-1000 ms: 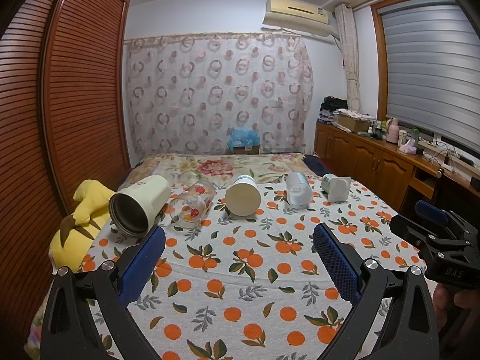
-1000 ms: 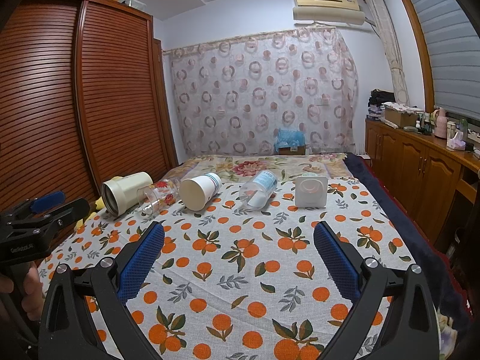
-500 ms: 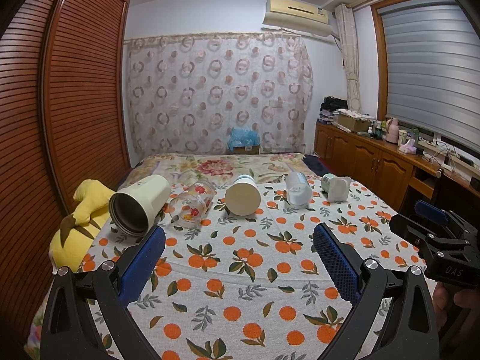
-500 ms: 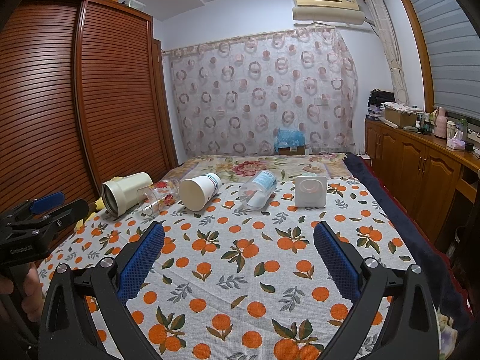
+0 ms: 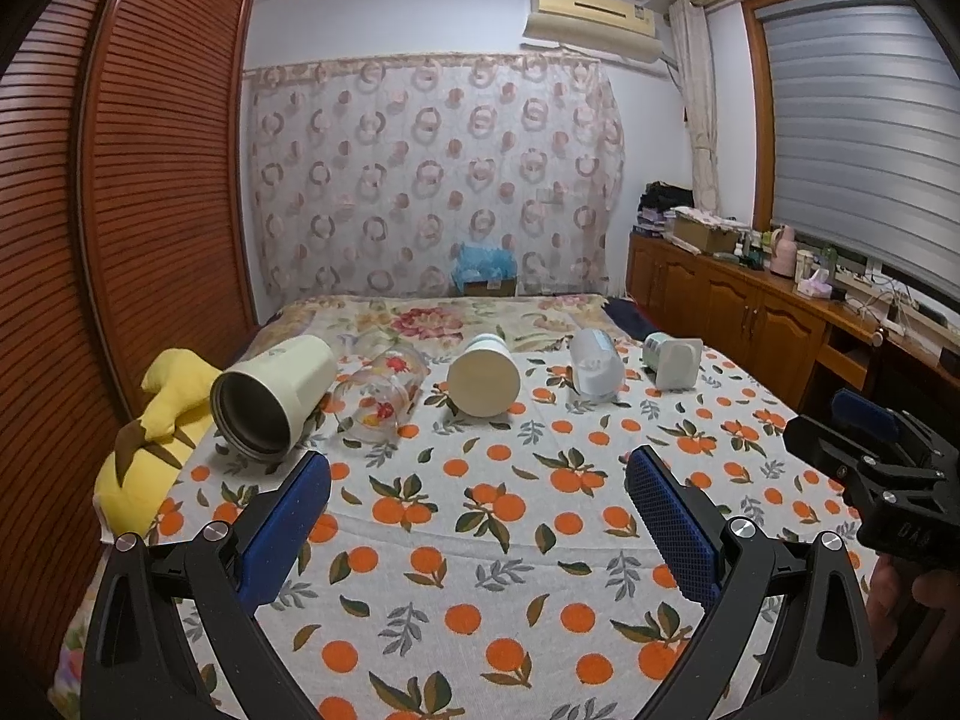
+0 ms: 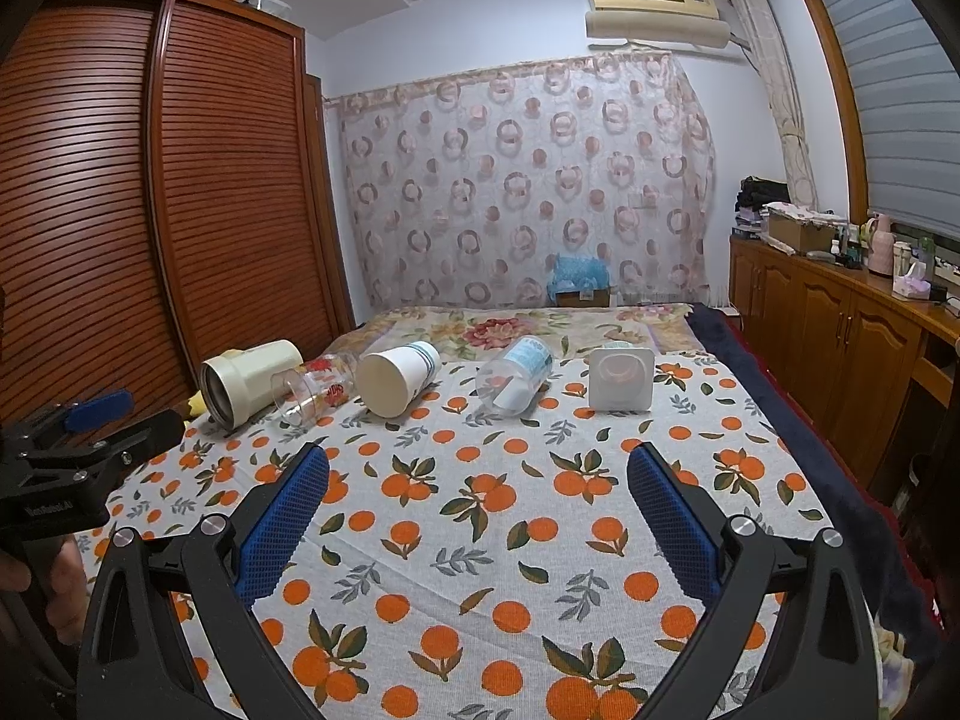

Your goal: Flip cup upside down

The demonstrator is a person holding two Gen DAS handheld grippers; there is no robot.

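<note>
Several cups lie on their sides in a row across the orange-print bedspread: a cream tumbler, a clear printed glass, a white paper cup, a clear plastic cup and a square white cup. My left gripper is open and empty, well short of the cups. My right gripper is open and empty too, also short of them.
A yellow plush toy lies at the bed's left edge by the brown louvred wardrobe. A wooden cabinet with clutter runs along the right wall. A patterned curtain hangs behind the bed.
</note>
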